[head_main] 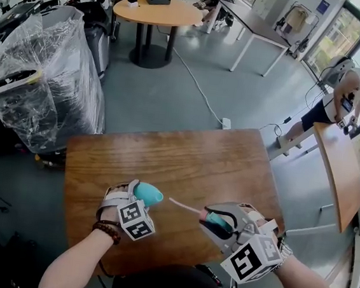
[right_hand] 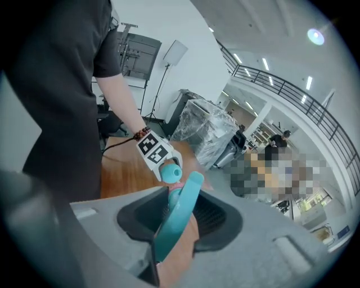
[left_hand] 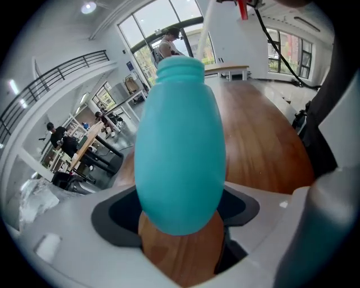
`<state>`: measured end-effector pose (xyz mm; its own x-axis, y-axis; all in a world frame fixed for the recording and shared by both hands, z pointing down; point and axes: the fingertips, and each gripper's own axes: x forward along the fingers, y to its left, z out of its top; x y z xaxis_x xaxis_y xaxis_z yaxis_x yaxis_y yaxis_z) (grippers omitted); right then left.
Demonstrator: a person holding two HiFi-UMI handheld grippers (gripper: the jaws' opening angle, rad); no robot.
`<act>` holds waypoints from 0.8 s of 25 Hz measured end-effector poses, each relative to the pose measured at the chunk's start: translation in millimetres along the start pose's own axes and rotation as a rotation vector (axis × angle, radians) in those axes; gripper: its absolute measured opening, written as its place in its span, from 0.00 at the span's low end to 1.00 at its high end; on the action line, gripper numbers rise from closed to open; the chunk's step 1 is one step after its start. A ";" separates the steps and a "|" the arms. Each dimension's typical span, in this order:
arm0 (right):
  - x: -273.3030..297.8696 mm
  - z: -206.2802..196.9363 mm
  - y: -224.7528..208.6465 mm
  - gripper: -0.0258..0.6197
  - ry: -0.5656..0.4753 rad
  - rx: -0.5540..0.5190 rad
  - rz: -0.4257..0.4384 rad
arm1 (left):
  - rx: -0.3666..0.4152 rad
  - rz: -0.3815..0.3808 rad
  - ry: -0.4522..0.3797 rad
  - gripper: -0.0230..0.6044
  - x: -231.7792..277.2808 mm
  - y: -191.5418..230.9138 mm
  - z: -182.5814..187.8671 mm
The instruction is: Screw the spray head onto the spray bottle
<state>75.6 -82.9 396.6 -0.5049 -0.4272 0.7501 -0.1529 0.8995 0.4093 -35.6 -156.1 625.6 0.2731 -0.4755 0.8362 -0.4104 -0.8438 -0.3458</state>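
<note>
The tabletop (head_main: 184,166) is a brown wooden slab with lengthwise grain and rounded corners. It stands on a smooth grey floor (head_main: 171,104). On that floor a white cable (head_main: 192,84) runs down to a white power strip (head_main: 226,123), which lies just beyond the tabletop's far edge, toward its far right corner.

One spray bottle (head_main: 149,194), one spray head (head_main: 215,221), and two tools (head_main: 138,198) (head_main: 218,227).
</note>
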 end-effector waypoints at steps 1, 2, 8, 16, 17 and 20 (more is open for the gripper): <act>0.0 4.4 1.6 0.23 -0.008 -0.005 0.002 | 0.016 0.000 0.020 0.71 -1.0 -0.8 -3.4; 0.4 8.3 3.5 0.23 -0.015 -0.009 0.004 | 0.031 -0.001 0.037 0.71 -2.2 -2.1 -6.4; 6.5 19.6 14.9 0.23 -0.026 -0.022 0.030 | 0.093 -0.005 0.081 0.71 -10.6 -9.8 -9.6; 27.9 17.2 32.4 0.23 0.012 -0.054 0.074 | 0.173 -0.013 0.072 0.71 -31.0 -24.9 10.3; 31.2 16.4 34.6 0.23 0.012 -0.058 0.078 | 0.179 -0.018 0.071 0.71 -33.3 -27.2 12.4; 41.3 10.4 41.7 0.23 0.013 -0.079 0.089 | 0.195 -0.039 0.074 0.71 -39.7 -34.9 18.5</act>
<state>39.5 -62.1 439.2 -0.5026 -0.3475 0.7916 -0.0401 0.9240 0.3802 -16.0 -112.4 596.6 0.2177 -0.4277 0.8773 -0.2221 -0.8970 -0.3821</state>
